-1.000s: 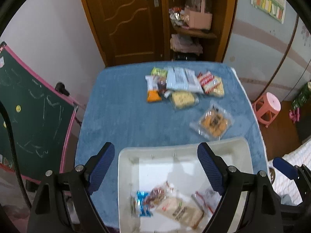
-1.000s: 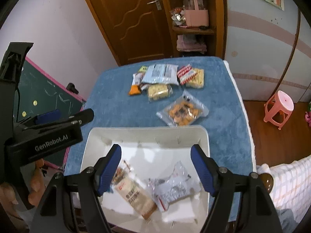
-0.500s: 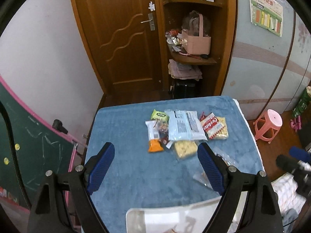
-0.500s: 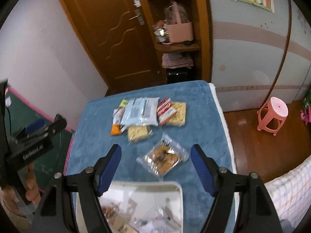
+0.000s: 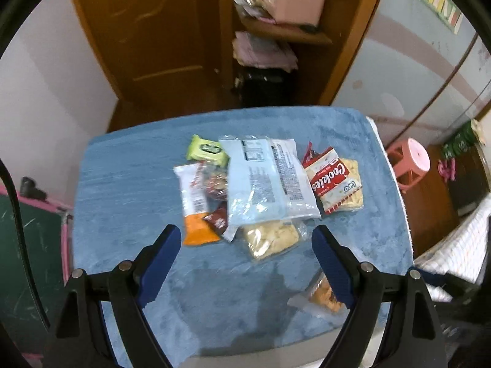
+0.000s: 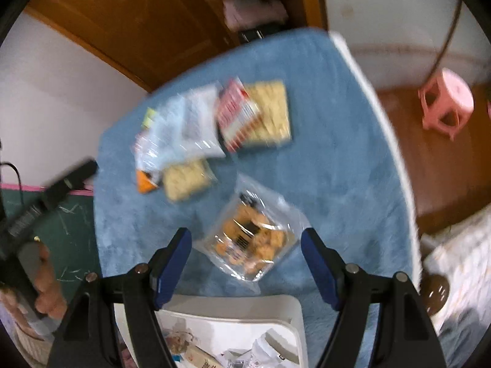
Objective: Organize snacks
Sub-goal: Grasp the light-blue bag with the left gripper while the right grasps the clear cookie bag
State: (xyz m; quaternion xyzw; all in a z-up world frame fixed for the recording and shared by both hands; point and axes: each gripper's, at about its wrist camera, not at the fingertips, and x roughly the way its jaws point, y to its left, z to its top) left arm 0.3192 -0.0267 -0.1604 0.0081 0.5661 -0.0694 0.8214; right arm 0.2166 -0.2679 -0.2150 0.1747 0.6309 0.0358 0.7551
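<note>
A heap of snack packets lies on the blue table [image 5: 129, 184]: a big pale blue bag [image 5: 267, 184], a red Cookies pack [image 5: 333, 181], a green pack [image 5: 207, 150], a white and orange bar [image 5: 195, 202] and a clear pack of yellow biscuits [image 5: 270, 239]. My left gripper [image 5: 245, 260] is open and empty, just short of the heap. My right gripper [image 6: 245, 263] is open and empty above a clear bag of orange snacks [image 6: 251, 236], also seen in the left wrist view [image 5: 322, 297]. A white bin [image 6: 245, 309] holding several packets sits at the near edge.
A wooden door [image 5: 159, 30] and shelves [image 5: 276, 24] stand behind the table. A pink stool [image 5: 411, 159] is on the floor at the right. A green chalkboard [image 5: 30, 260] stands at the left. The right wrist view is blurred.
Both grippers have moved forward and down toward the snacks on the table. The white bin has slid to the bottom of both views. Both grippers stay open.
</note>
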